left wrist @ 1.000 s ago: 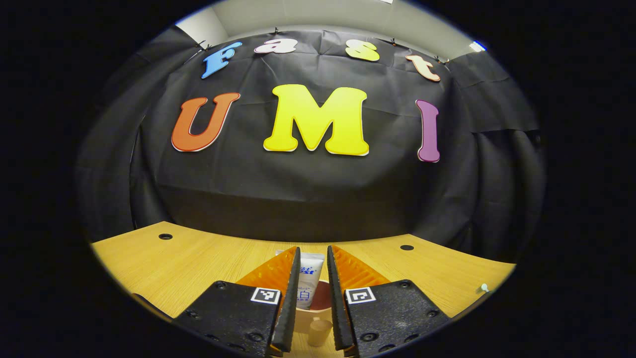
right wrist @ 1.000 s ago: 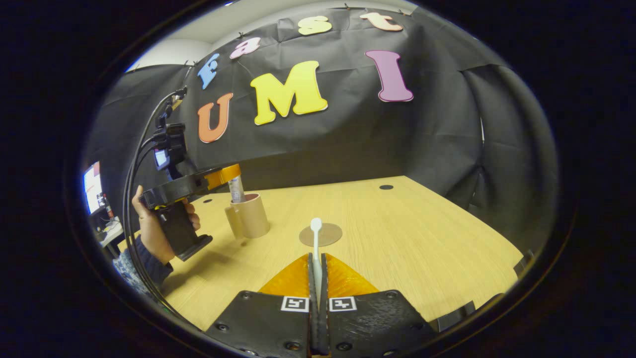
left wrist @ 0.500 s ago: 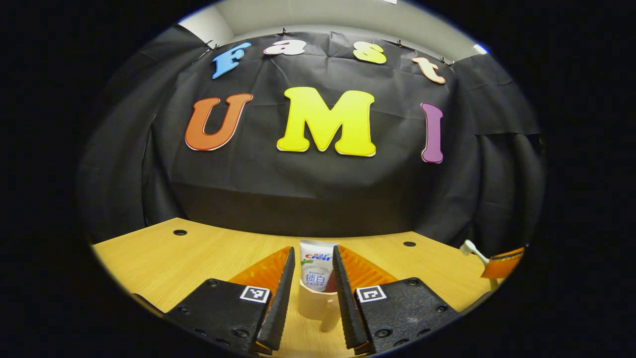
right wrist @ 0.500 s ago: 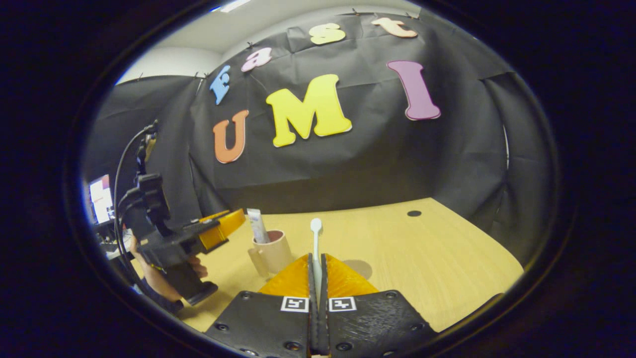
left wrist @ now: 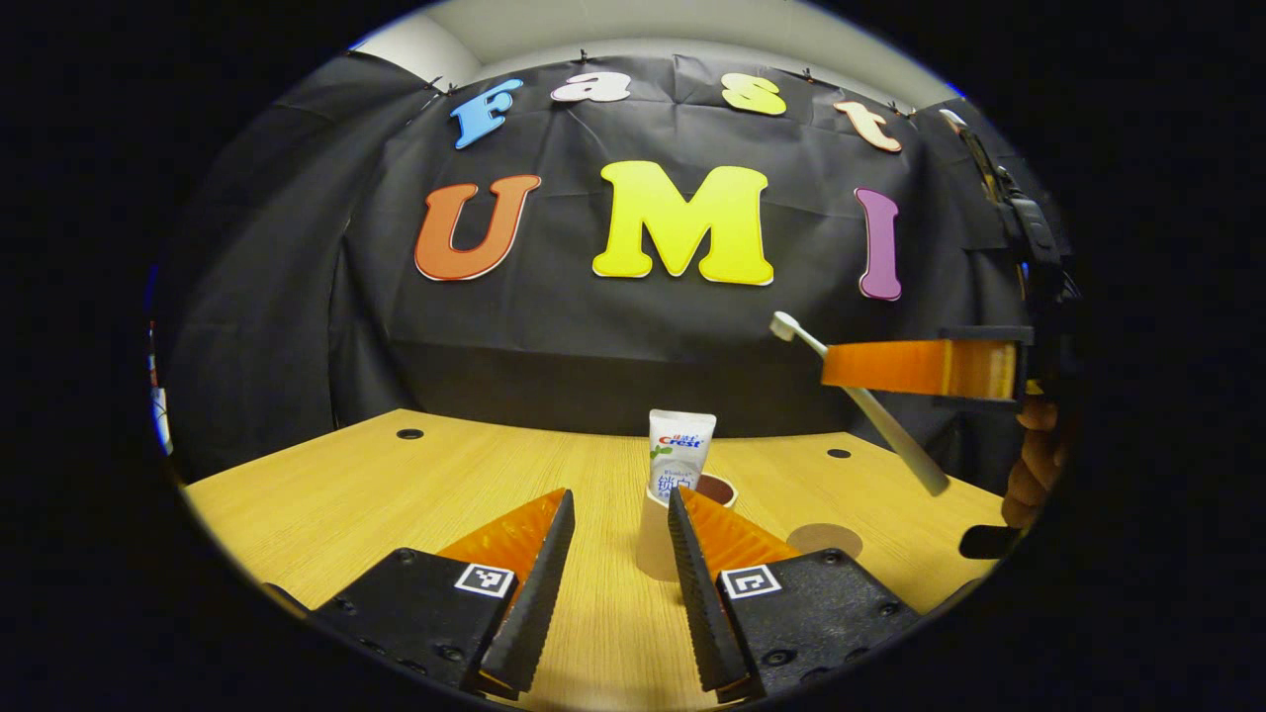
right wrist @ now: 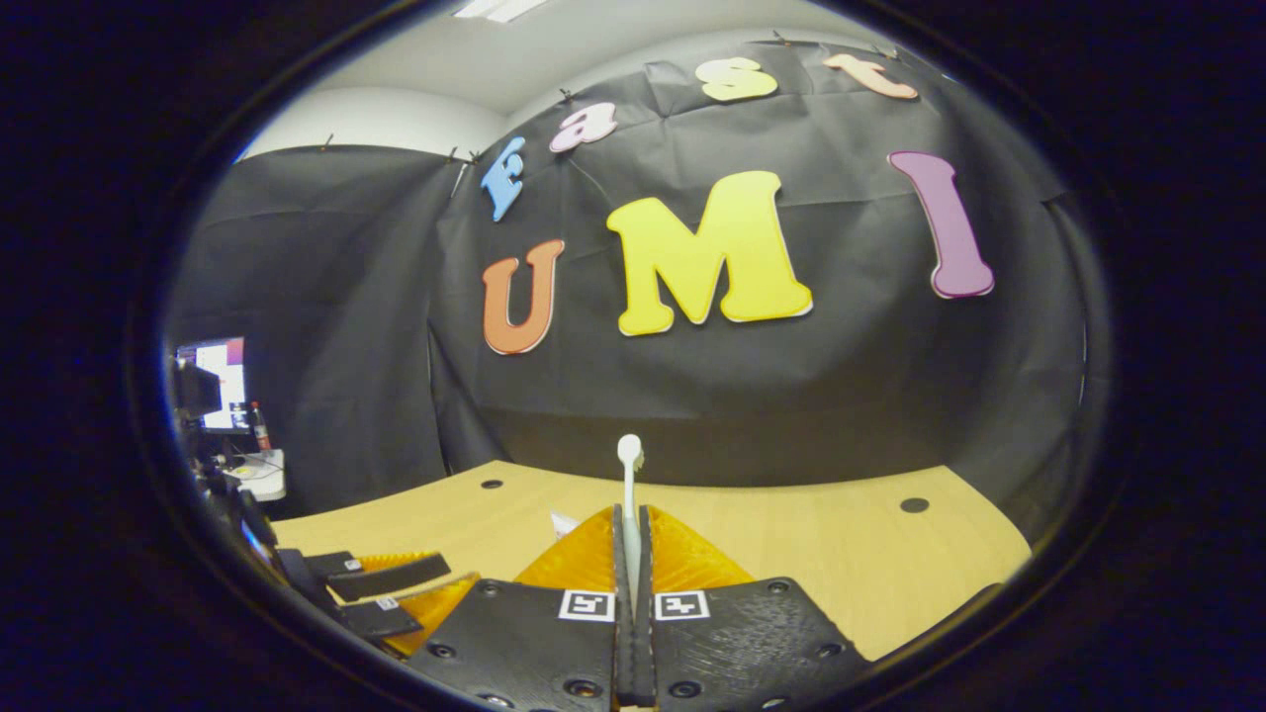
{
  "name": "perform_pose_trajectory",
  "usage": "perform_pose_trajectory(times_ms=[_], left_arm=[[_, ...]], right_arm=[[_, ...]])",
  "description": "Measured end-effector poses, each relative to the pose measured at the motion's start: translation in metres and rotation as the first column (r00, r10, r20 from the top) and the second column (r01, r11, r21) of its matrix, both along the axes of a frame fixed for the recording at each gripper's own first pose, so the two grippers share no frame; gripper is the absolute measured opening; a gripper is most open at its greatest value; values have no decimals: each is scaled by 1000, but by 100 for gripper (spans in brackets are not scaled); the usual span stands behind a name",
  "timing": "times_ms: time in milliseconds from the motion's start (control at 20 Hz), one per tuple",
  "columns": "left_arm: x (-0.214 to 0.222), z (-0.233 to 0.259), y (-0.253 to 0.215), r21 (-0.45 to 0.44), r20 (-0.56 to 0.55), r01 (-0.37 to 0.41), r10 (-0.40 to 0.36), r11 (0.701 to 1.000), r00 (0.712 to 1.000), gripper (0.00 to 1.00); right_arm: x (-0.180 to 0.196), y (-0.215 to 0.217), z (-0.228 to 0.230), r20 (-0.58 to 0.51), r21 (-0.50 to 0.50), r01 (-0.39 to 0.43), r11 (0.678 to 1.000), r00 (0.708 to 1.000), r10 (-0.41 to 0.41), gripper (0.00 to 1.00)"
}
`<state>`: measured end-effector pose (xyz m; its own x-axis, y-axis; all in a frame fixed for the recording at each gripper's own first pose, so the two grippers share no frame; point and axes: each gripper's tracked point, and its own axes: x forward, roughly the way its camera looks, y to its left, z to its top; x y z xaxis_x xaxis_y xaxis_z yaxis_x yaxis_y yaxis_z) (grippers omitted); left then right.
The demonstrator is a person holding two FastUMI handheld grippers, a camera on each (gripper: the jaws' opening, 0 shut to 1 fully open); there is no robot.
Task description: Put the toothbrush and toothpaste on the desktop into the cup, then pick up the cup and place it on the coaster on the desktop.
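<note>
Since one second ago, my left claw [left wrist: 613, 504] has pulled back from the cup [left wrist: 661, 539] and stands open, with nothing between its fingers. Meanwhile my right claw [right wrist: 630, 524] has risen high above the counter [left wrist: 396, 494], and it stays closed on the toothbrush [right wrist: 629, 494], whose head points to the far wall. From the left gripper view, the toothbrush [left wrist: 860, 405] hangs tilted in the air at the right, above the round coaster [left wrist: 824, 539]. Standing upright inside the cup is the toothpaste [left wrist: 678, 460]. Cup and coaster are near each other but apart on the counter.
</note>
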<state>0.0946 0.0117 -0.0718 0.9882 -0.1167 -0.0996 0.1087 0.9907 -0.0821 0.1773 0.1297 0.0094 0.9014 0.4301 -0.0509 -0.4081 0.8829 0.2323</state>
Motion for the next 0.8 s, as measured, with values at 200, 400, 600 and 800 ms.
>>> perform_pose_trajectory(times_ms=[200, 400, 600, 800], left_arm=[[-17, -9, 1, 42, -2, -23, 23, 999, 1000, 61], [-29, -15, 2, 55, 12, -6, 5, 998, 1000, 61], [-31, -14, 10, 17, 39, -41, 41, 999, 998, 62], [-33, -47, 21, 28, -78, -130, 131, 991, 988, 64]], right_arm=[[29, 36, 7, 45, 16, -25, 1000, 999, 24, 0], [53, 59, 6, 76, 39, -28, 999, 997, 25, 0], [73, 65, -3, 64, 97, -17, 995, 998, 11, 0], [84, 63, -12, 48, 119, 3, 993, 999, -9, 0]])
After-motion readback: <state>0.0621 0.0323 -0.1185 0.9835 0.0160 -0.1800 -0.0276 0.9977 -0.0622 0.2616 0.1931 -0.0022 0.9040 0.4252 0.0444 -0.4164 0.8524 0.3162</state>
